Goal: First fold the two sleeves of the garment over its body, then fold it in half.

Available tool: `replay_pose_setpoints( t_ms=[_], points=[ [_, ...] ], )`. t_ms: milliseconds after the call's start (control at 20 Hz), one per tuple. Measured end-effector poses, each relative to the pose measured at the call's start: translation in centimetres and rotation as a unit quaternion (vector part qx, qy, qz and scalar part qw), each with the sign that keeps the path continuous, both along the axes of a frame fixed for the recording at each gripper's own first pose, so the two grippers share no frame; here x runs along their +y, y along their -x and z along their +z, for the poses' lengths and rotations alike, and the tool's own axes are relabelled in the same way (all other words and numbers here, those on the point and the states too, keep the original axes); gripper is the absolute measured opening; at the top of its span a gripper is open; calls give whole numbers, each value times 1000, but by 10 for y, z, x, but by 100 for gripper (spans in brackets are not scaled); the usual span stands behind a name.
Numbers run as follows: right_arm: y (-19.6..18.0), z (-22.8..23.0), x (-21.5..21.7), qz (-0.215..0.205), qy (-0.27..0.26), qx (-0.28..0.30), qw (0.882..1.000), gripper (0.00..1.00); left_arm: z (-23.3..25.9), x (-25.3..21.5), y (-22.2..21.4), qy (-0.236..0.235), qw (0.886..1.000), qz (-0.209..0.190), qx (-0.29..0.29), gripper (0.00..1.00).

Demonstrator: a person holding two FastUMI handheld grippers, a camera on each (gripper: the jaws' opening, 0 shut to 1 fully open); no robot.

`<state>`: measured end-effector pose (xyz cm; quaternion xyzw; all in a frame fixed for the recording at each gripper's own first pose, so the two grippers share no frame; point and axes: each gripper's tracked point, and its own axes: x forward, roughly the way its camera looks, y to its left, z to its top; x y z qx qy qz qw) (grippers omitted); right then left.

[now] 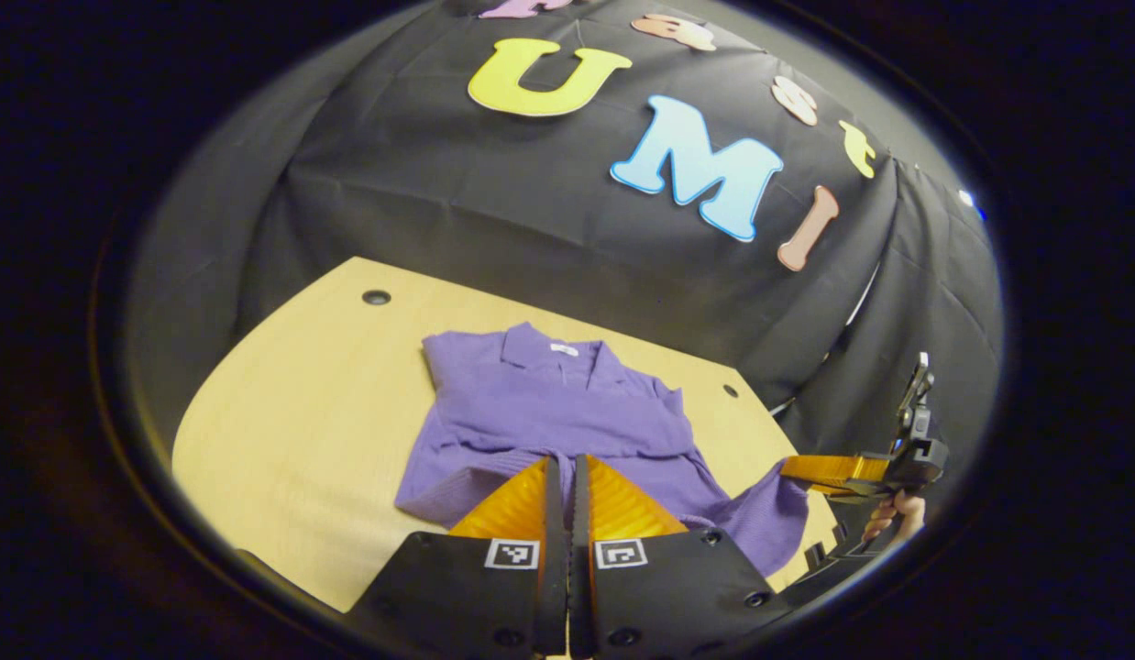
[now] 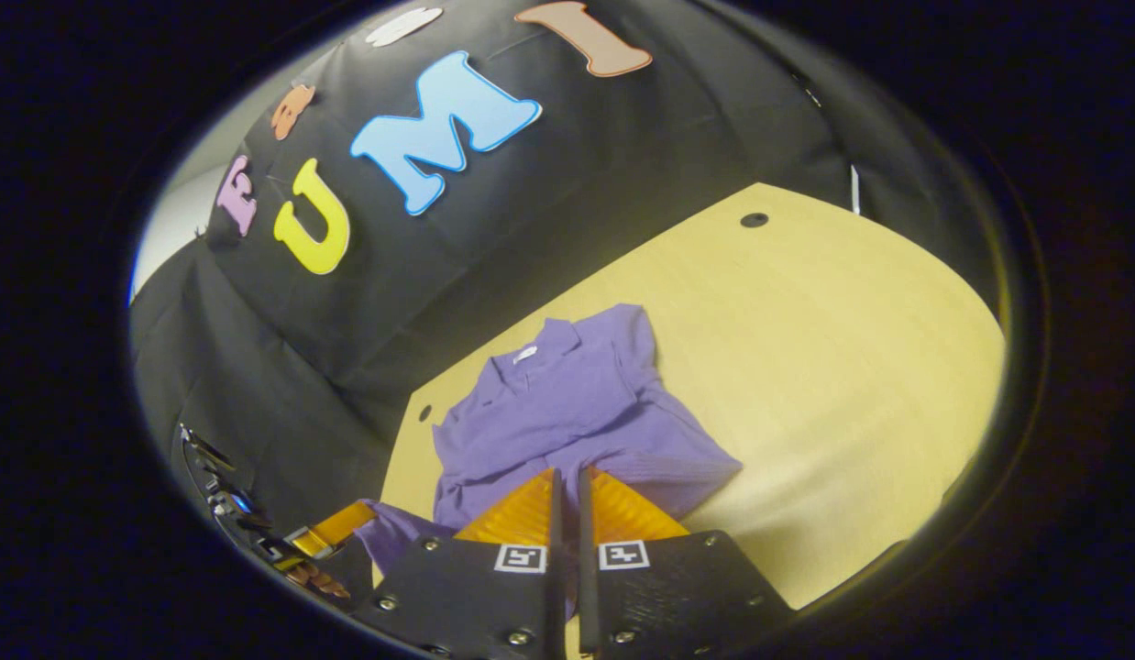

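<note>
A purple shirt [image 1: 567,412] is laid collar-away on the wooden table [image 1: 292,412], near its far edge by the black cloth wall [image 1: 494,211]. Both sleeves appear already laid across the body, so the step in hand is judged to be the fold in half. The left gripper [image 1: 564,495] is seen with its fingers drawn together at the near hem; whether cloth is pinched between them cannot be told. The right gripper [image 2: 567,504] is likewise closed at the hem, and in the left gripper view it is shown clamped on a lifted corner of fabric. For a clean fold, both corners are best raised evenly and carried together toward the collar [image 1: 554,353], with the hem kept taut and level.
</note>
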<state>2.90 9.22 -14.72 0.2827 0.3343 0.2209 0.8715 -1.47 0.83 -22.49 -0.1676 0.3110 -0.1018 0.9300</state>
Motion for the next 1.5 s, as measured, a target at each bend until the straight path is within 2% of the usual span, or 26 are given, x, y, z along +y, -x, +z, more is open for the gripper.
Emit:
replay_pose_setpoints(
  t_ms=[350,750,1200,1500],
  points=[
    [-91,37,24,8,-37,-28,999,6,14,6,-106,-11,999,31,-29,8],
    [-189,39,51,12,-48,-29,998,6,-1,25,-203,-48,996,60,-48,8],
    [-254,31,77,7,-11,-61,998,6,-25,43,-268,-117,990,67,-53,7],
    [-276,3,80,3,58,-80,995,6,-40,50,-287,-148,983,90,-54,7]
  ],
)
